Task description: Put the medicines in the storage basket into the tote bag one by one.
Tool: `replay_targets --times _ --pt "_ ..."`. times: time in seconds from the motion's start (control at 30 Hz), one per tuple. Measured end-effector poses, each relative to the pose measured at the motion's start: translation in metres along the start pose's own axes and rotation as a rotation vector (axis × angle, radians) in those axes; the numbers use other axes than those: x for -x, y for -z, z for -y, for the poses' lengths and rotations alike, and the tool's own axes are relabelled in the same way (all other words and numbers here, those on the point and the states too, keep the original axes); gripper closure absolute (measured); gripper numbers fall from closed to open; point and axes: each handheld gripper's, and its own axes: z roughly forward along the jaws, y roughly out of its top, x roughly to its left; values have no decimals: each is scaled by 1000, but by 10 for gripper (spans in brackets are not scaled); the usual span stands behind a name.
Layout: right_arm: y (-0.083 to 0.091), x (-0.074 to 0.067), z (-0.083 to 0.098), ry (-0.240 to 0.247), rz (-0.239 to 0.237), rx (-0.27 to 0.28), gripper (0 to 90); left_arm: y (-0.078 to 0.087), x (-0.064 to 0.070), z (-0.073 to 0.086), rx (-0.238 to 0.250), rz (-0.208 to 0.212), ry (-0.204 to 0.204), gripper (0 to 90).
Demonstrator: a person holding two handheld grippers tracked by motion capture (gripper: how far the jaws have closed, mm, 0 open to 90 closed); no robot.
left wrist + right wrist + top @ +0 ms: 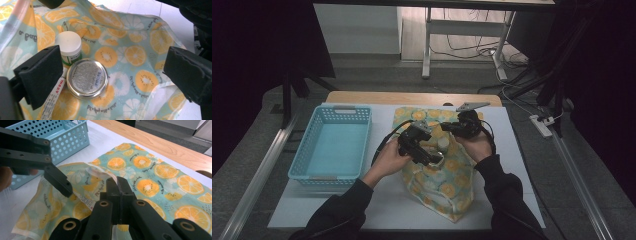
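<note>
A: Scene, big to small. A white table (pixel 522 165) is seen from the high view, with a blue basket (pixel 333 145) on its left side and a citrus-print bag (pixel 447 185) laid flat at centre.

B: Bag mouth state?

A: The mouth is held open. The upper edge of the bag film is pinched by the right gripper (pixel 117 186); its jaws are seen fully together in the right gripper view, with the clear rim clamped between them.

B: Left gripper?

A: The left gripper (pixel 112 72) is poised at the opening, jaws spread wide, nothing between the pads. Three items are seen past them inside the bag: a round tin (pixel 87 78), a white-capped jar (pixel 68 47) and a tube (pixel 53 98).

B: Which is nearest the jaws?

A: The tin, judged from the left gripper view. It lies flat, label side up, between the two pads but offset toward the left-hand pad. The jar stands upright just beyond it, touching or nearly so. The tube lies alongside the left-hand pad, partly hidden by it, long axis running along the pad's own direction.

B: So the coming move?

A: Probably a grasp on the tin. A small shift toward the left-hand pad's side is needed for centring. The basket is well apart, on the left hand's side.
</note>
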Motion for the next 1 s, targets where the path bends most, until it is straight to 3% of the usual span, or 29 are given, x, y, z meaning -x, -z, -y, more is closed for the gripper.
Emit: replay_targets --times 0.23,0.6,1.0 --pt "1 -1 2 0 -4 2 900 10 7 6 43 17 0 10" --pt "1 -2 3 4 -9 4 900 18 19 22 58 27 18 0" --pt "2 -4 4 13 -12 0 900 10 31 39 7 23 18 0"
